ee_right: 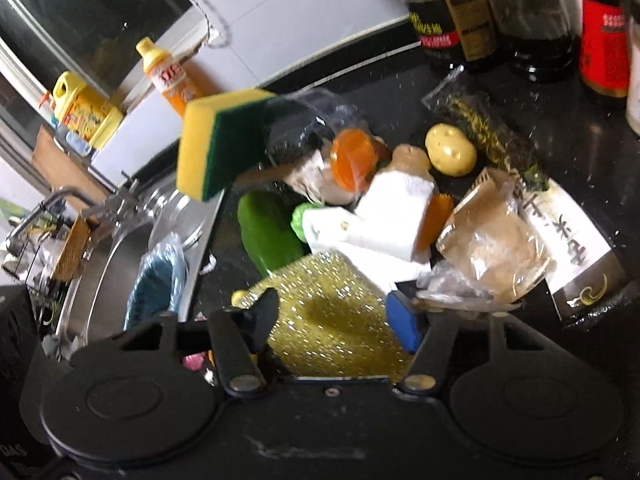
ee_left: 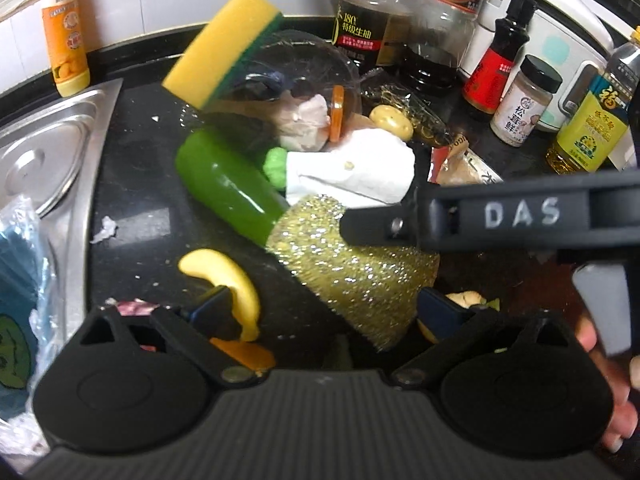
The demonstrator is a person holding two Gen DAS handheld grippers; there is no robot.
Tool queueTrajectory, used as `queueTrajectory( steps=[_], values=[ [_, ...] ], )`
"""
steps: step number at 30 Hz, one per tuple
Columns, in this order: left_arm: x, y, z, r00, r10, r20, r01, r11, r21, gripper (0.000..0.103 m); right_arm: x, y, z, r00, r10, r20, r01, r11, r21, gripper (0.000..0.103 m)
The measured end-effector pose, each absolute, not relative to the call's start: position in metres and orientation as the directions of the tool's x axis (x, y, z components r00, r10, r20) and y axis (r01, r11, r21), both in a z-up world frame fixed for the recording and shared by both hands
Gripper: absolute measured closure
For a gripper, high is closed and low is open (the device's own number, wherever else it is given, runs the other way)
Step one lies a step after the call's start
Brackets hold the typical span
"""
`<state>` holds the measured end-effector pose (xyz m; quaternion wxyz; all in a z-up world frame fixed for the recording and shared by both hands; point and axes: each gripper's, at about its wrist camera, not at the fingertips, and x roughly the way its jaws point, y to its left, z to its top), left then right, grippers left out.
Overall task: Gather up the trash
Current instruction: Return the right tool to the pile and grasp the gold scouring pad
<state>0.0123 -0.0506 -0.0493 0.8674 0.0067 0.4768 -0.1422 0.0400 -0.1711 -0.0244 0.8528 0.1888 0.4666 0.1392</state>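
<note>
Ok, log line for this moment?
left gripper: open above gold scourer | right gripper: jaws astride gold scourer, grip unclear | behind: sponge, green pepper, tissue

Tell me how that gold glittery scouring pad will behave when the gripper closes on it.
The gold scouring pad looks like soft mesh, so it will probably squash and flop. It seems light. It leans against the green pepper, which may shift.

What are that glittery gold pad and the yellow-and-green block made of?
The gold pad looks like woven metallic or plastic tinsel mesh: it glitters in tiny points. The yellow-and-green block looks like soft matte foam with a darker green abrasive layer, as on a dish sponge.
</note>
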Motion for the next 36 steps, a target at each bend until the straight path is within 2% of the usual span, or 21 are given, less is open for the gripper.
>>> queueTrajectory(
  steps=[2, 7, 11, 13, 14, 18, 19, 36],
  values=[
    [0.014, -0.055, -0.052, 0.503, -0.241, -0.83, 0.246, 0.961, -0.13, 0.01, 0.042, -0.173, -0.028, 0.512, 0.424, -0.747, -0.073, 0.888, 0.453, 0.046],
    [0.02, -0.061, -0.058, 0.491, -0.242, -0.837, 0.222, 0.964, -0.148, 0.033, 0.048, -0.178, -0.038, 0.479, 0.447, -0.755, -0.074, 0.878, 0.473, 0.046],
    [0.021, -0.062, -0.059, 0.489, -0.258, -0.833, 0.229, 0.96, -0.163, 0.046, 0.046, -0.182, -0.041, 0.476, 0.462, -0.748, -0.087, 0.872, 0.482, 0.046],
    [0.02, -0.064, -0.058, 0.487, -0.267, -0.832, 0.242, 0.956, -0.165, 0.057, 0.046, -0.182, -0.041, 0.475, 0.464, -0.748, -0.084, 0.87, 0.486, 0.048],
    [0.019, -0.065, -0.057, 0.488, -0.268, -0.831, 0.249, 0.955, -0.163, 0.059, 0.045, -0.181, -0.041, 0.474, 0.461, -0.75, -0.086, 0.872, 0.482, 0.05],
    [0.016, -0.068, -0.052, 0.506, -0.266, -0.821, 0.285, 0.949, -0.132, 0.085, 0.041, -0.18, -0.043, 0.481, 0.43, -0.764, -0.072, 0.888, 0.455, 0.081],
    [0.016, -0.069, -0.05, 0.511, -0.266, -0.817, 0.295, 0.948, -0.123, 0.087, 0.041, -0.181, -0.044, 0.481, 0.43, -0.764, -0.061, 0.886, 0.46, 0.084],
    [0.0, -0.039, -0.004, 0.582, -0.371, -0.723, 0.384, 0.91, -0.158, 0.09, 0.023, -0.171, 0.005, 0.564, 0.411, -0.716, 0.012, 0.863, 0.504, 0.085]
  ],
)
